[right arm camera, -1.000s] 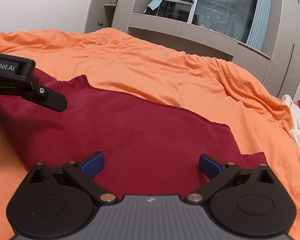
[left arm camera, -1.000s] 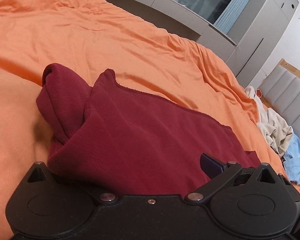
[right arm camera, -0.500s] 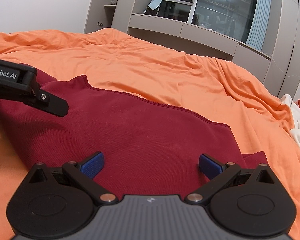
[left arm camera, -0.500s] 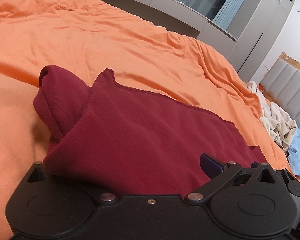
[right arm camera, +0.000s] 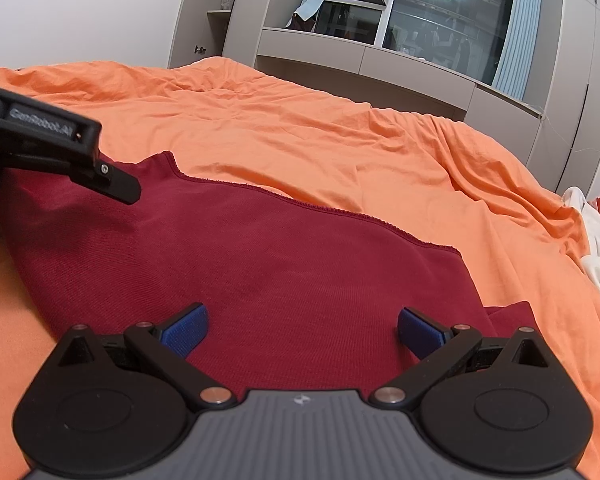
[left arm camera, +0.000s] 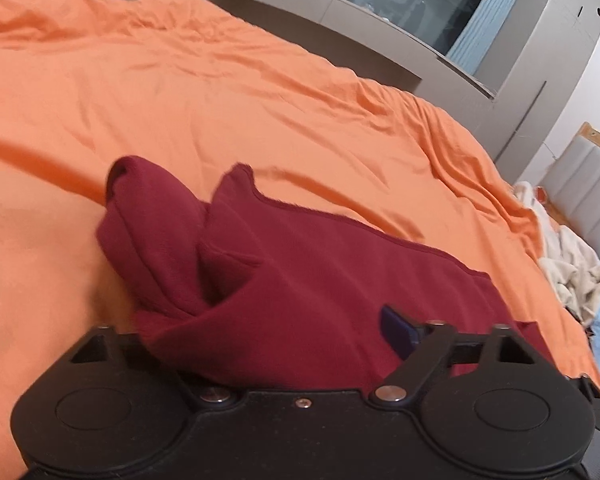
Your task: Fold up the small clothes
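Compared with a second ago, the left gripper (left arm camera: pixel 300 344) has tipped and drawn back a little: in its own view the bed's far edge sits lower and the dark red garment (left arm camera: pixel 300 280) looks bunched higher, with the rolled sleeve (left arm camera: pixel 148 220) standing up more sharply against the orange bedspread (left arm camera: pixel 260 100). From the right wrist view the left gripper (right arm camera: pixel 112 184) has risen and moved further in over the cloth, its black body now crossing the garment's (right arm camera: pixel 260 272) left corner. The right gripper (right arm camera: pixel 302 328) has hardly shifted. White lettering on the left gripper's side reads "GenRobot.AI", somewhat blurred. One garment lies on the bed, spread flat across the middle with its hemmed edge away from the cameras; a second fold of the same red peeks out at the right. Two grippers are present. The right one has both blue pads (right arm camera: pixel 184 330) spread wide apart, resting just over the cloth with nothing between them. On the left one only a single blue pad (left arm camera: pixel 398 330) shows; the red fabric is heaped over the other side, so I cannot tell whether it is clamping the cloth. At the far right lies a pile of pale clothes (left arm camera: pixel 572 272), cream and light blue.
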The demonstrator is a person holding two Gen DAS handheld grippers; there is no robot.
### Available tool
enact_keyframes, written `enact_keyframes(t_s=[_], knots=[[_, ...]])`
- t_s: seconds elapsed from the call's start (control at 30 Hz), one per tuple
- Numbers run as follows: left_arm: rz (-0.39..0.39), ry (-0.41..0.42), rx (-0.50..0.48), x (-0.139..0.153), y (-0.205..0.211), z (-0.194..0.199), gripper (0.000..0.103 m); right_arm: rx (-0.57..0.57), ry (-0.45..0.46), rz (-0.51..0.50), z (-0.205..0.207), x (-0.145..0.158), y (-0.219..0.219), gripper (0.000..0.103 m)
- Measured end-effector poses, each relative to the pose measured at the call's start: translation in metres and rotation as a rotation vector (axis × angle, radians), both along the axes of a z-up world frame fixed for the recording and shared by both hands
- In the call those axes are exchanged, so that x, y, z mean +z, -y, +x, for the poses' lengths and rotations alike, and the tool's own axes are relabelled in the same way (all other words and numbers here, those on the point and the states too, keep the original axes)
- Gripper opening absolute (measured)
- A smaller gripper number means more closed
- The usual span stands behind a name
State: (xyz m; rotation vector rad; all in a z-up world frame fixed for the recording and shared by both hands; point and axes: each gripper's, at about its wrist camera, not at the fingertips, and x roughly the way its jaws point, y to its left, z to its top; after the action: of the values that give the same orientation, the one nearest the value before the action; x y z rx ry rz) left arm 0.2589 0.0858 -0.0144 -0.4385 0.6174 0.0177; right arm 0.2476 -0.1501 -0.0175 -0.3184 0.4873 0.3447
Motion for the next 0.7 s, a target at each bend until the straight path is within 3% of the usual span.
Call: enact_keyframes(t_s=[0.03,0.1,0.2,0.33,0.53,0.7], knots=[[-0.004,0.008,0.009,-0.001,-0.002,0.000,0.066,0.000,-0.001,0.000,0.000,0.000,0.000,0.103],[-0.014,0.011,0.032,-0.002,-0.006,0.001,0.043,0.001,-0.008,0.003,0.001,0.000,0.001,0.103],[-0.021,0.024,0.035,0.001,-0.008,0.004,0.035,0.002,-0.019,0.014,0.002,0.000,0.003,0.103],[0.047,0.065,-0.002,0.016,0.004,0.012,0.028,0.008,-0.052,0.032,0.006,0.003,0.007,0.103],[0.162,0.109,-0.109,0.047,0.033,0.027,0.019,0.048,-0.177,0.081,0.020,0.022,0.034,0.103],[0.220,0.135,-0.213,0.069,0.068,0.038,0.018,-0.061,-0.121,0.112,0.023,0.049,0.077,0.103]])
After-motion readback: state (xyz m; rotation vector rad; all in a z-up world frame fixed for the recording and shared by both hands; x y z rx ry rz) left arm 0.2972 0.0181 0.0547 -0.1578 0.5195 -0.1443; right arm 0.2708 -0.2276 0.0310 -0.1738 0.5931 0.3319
